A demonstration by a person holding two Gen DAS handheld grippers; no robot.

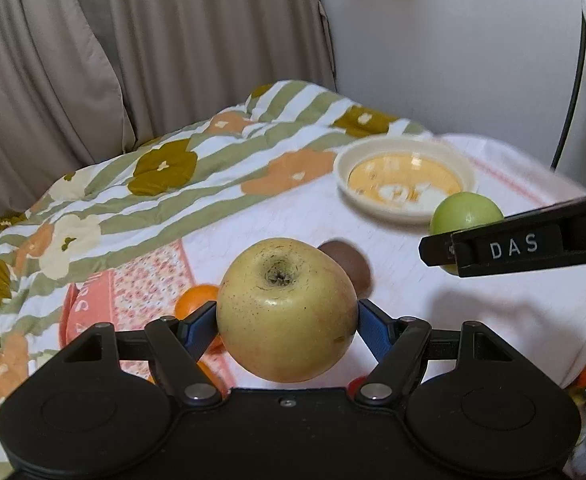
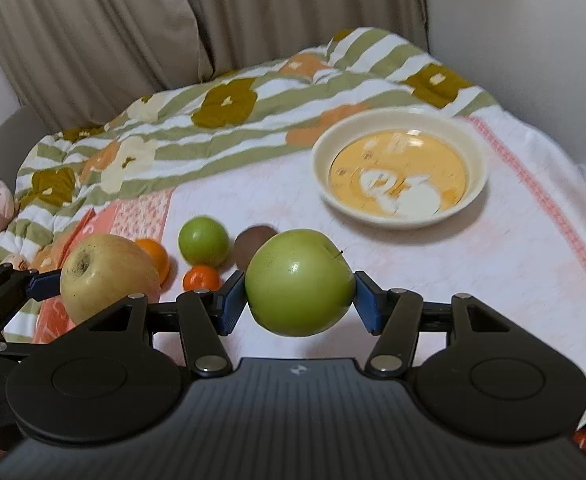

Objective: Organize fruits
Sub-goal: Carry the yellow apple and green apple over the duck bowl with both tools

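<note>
Both tongs lifted, each with an apple pinched between its blue pads.

In the left wrist view the left tongs point(image 1: 287, 322) clamp a yellow apple point(image 1: 287, 310) at lower centre, clear of the white cloth point(image 1: 473, 312); the right tongs point(image 2: 299, 300) in their own view grip a green apple point(image 2: 299, 282) at frame centre (its stem points right). Behind them on the cloth lie a smaller green fruit point(image 2: 204, 240), two oranges point(image 2: 201, 278), and a brown fruit point(image 2: 251, 244), blurred. A cream bowl point(image 2: 477, 160) with a yellow pictured bottom sits in the upper right, nothing in it. A striped floral quilt point(image 2: 253, 92) covers the bed beyond.
</note>
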